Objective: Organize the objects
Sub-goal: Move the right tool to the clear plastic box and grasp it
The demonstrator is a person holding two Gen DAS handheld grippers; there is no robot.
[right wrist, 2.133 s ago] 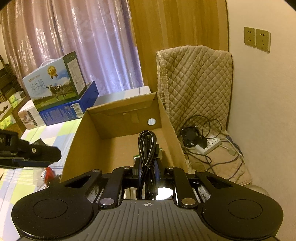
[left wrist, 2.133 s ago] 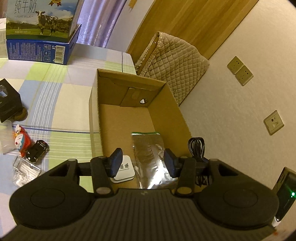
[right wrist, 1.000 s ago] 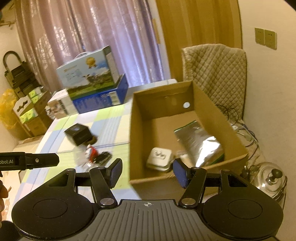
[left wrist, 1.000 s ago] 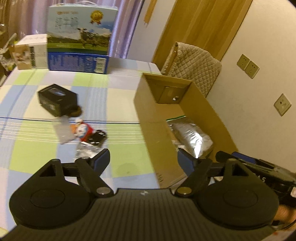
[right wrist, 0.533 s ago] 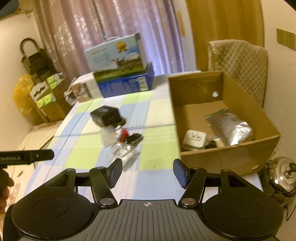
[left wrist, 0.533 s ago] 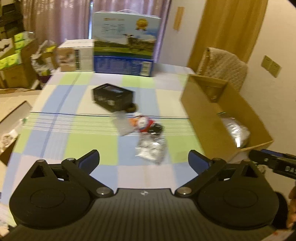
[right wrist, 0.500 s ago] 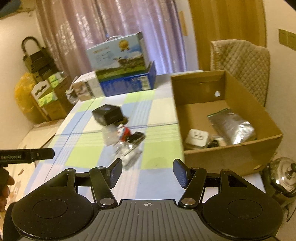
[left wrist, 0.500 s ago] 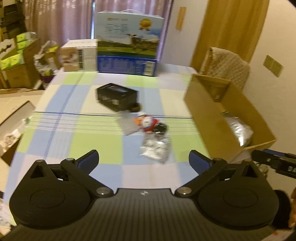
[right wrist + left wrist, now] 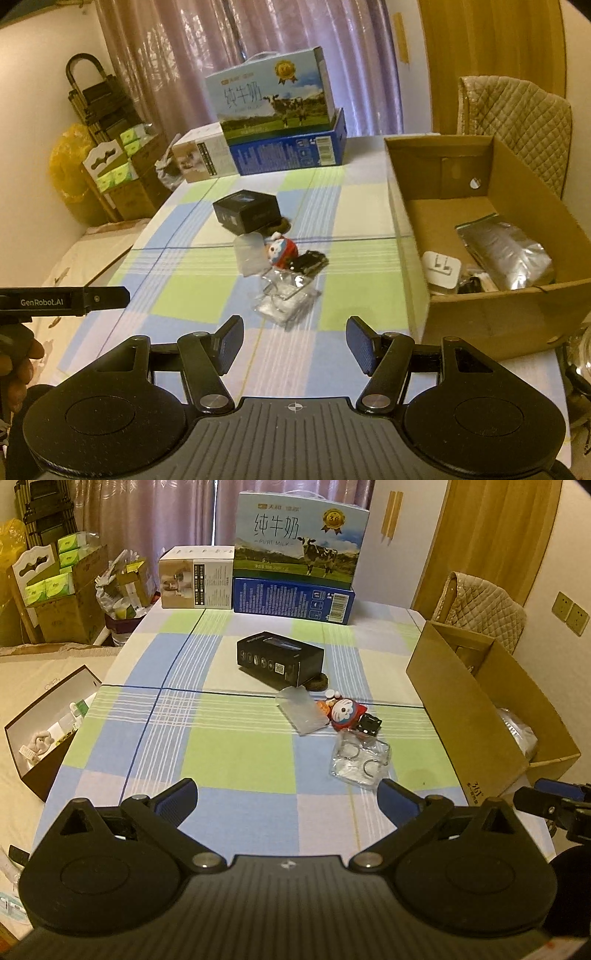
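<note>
The milk carton (image 9: pixel 301 541) standing on the blue box (image 9: pixel 293 599) reads "纯牛奶" and "PURE MILK", with "36" on its gold seal. "GenRobot.AI" is printed on the left gripper's (image 9: pixel 62 301) side. The cardboard box (image 9: pixel 476 716) bears "361" near its bottom corner.

The tablecloth (image 9: pixel 236 746) is checked in pale green, blue and white with thin stripes. On it lie a black box (image 9: pixel 280 658), a red and white figurine (image 9: pixel 344 713) and a clear plastic packet (image 9: pixel 360 761). The cardboard box (image 9: pixel 491 314) is plain brown, holding a silver foil pouch (image 9: pixel 506 251) and a white plug (image 9: pixel 441 275).
</note>
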